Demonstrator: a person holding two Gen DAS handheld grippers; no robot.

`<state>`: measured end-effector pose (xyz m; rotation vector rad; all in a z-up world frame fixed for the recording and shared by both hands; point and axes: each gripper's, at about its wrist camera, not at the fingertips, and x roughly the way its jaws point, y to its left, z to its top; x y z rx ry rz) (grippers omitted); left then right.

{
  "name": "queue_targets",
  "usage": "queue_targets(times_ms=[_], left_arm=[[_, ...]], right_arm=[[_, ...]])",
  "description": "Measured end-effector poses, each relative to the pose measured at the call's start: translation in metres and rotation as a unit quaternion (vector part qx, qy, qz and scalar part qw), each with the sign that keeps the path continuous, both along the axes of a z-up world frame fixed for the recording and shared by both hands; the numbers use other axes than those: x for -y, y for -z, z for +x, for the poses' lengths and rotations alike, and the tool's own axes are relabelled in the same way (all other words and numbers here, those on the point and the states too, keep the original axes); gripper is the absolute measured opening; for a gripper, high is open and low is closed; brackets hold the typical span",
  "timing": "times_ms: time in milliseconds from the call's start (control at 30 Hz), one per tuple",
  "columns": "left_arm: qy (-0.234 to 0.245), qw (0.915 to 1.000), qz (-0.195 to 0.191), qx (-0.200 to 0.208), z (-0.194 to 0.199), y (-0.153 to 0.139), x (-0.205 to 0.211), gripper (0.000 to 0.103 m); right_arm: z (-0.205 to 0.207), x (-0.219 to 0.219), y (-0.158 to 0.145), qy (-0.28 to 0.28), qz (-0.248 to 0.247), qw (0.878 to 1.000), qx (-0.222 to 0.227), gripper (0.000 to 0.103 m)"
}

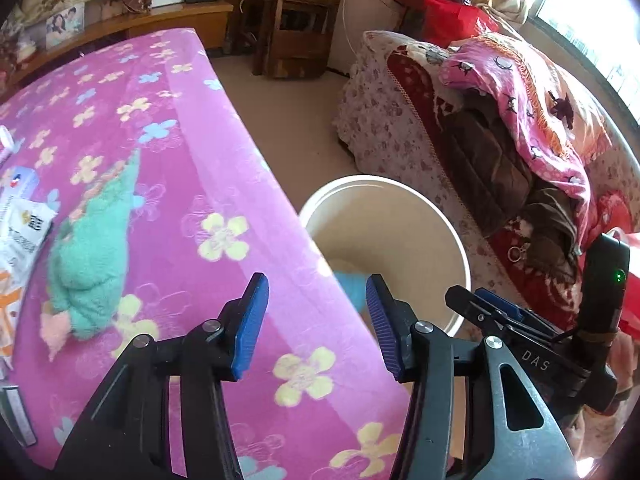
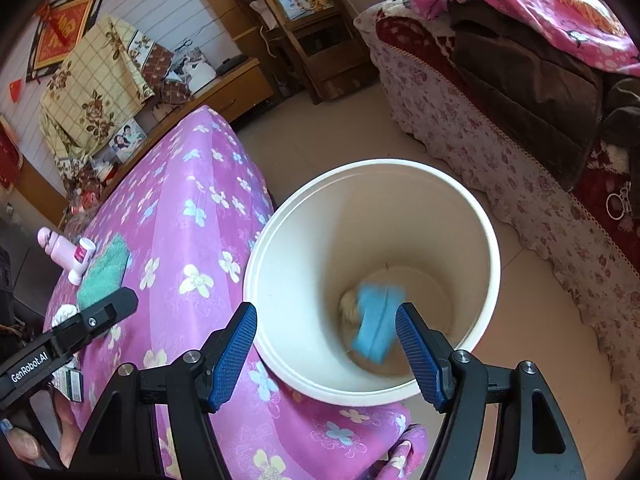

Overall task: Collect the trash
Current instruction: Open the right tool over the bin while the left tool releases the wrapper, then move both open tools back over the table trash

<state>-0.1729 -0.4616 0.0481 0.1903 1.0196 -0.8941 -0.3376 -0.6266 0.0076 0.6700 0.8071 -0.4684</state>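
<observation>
Both claws, right and left, gape empty above the bucket.

One white bin stands directly ahead of the right hand-held gripper. Inside it lie two pieces of trash: one blue packet and one pale crumpled wad touching it. On the bench, ahead and left of the left hand-held gripper, lies one green plush toy. Further left sit two white packets. In the right view, one pink bottle and one small white jar rest beside one green cloth.
</observation>
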Motion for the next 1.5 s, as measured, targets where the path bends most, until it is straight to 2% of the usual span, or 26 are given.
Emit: queue_targets(times_ms=[433,867,967,1133,1267,1500], left_arm=[[-0.045,0.9982,0.005,0.041,0.004,-0.014,-0.051,0.049],[-0.098,0.9913,0.008,0.087,-0.001,-0.032,-0.126,0.049],[-0.11,0.9903,0.008,0.084,-0.002,-0.033,-0.147,0.049],[-0.13,0.9879,0.013,0.084,-0.003,-0.034,-0.185,0.049],[-0.15,0.9857,0.017,0.074,0.0,-0.033,-0.221,0.056],[-0.199,0.9778,0.026,0.06,0.011,-0.031,-0.29,0.056]], right_arm=[[0.017,-0.044,-0.021,-0.022,-0.053,0.998,-0.02,0.07],[0.043,-0.111,-0.042,-0.066,-0.081,0.994,-0.006,0.073],[0.05,-0.132,-0.046,-0.084,-0.087,0.993,-0.005,0.076],[0.065,-0.166,-0.048,-0.123,-0.086,0.989,0.0,0.077],[0.081,-0.197,-0.045,-0.164,-0.082,0.983,-0.002,0.077],[0.105,-0.24,-0.04,-0.22,-0.079,0.972,0.0,0.077]])
